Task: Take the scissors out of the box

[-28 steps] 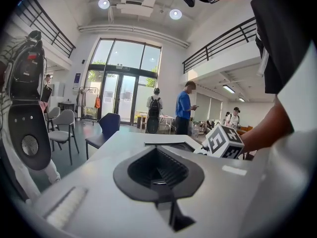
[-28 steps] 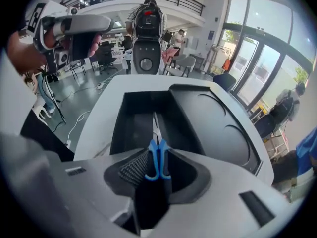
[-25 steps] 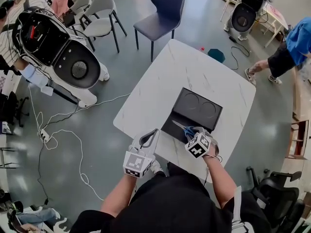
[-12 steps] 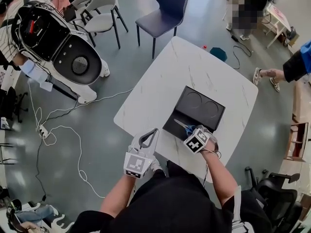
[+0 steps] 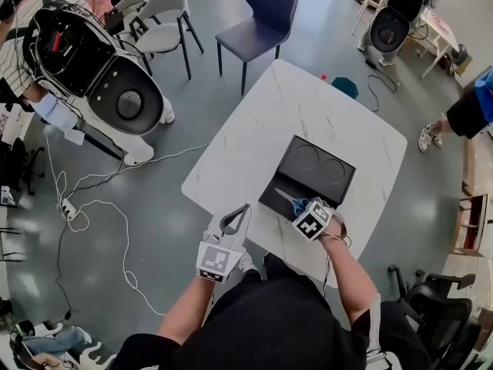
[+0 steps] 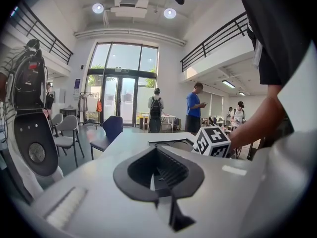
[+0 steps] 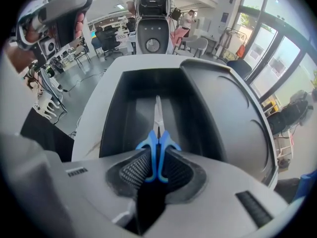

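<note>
We're looking down on a white marble table [image 5: 293, 114] with a black box [image 5: 327, 195] lying open on it, lid half folded flat on the far side with two round recesses. The right gripper [image 5: 302, 206] is right at the near edge of that box. From its own view, the right gripper [image 7: 157, 165] has its jaws clamped on the blue handles of the scissors [image 7: 158, 133], ribbed pads pressing in from both sides. The blades are together and point straight away from us along the tray half of the box [image 7: 116, 113]. From above, the scissors [image 5: 289, 200] lie within the outline of the box, at its near left part; we can't tell whether the blades rest on the tray floor or hang just above it. Over on the other side, the left gripper [image 5: 246, 208] sits at the table's near edge, well apart from the box. In its own view, the left gripper [image 6: 158, 155] has its jaws together with nothing between them, and we catch the right gripper's marker cube [image 6: 213, 142] off to the right. Beyond the table stands a dark blue chair [image 5: 258, 14], and a big white-and-black robot [image 5: 92, 60] fills the upper left, with cables [image 5: 92, 206] trailing across the grey floor.
</note>
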Demonstrator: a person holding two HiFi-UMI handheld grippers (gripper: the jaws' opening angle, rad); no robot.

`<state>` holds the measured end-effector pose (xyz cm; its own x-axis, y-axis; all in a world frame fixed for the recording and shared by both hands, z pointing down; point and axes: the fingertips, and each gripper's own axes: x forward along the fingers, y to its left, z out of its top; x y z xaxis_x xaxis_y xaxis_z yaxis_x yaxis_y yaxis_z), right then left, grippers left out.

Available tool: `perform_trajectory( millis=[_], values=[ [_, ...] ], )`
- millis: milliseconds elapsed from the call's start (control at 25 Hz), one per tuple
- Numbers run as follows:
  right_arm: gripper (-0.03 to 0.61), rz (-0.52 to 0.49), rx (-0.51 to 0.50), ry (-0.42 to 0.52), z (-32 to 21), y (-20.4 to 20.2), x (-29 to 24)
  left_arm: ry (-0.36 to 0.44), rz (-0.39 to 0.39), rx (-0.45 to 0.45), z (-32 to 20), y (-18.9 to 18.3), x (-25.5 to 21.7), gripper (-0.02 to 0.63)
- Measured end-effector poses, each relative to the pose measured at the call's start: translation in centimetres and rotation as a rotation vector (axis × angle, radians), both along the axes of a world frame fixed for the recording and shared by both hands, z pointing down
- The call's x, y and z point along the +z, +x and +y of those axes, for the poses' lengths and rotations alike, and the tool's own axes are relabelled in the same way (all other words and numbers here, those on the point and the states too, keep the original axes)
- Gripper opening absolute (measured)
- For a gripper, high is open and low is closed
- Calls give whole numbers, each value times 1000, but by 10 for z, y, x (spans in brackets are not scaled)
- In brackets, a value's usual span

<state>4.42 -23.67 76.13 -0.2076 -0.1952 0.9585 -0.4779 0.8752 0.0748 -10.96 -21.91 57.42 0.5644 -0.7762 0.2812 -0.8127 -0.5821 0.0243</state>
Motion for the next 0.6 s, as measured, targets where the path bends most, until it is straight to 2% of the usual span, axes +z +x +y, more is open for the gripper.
perform_trajectory(
  millis=[280, 600],
  values=[
    [83, -51, 26, 118, 11, -4, -31, -1, 15, -8, 11, -5, -3, 5],
    [83, -160, 101, 310, 13, -9, -87, 2, 40, -18, 11, -5, -14, 5]
  ],
)
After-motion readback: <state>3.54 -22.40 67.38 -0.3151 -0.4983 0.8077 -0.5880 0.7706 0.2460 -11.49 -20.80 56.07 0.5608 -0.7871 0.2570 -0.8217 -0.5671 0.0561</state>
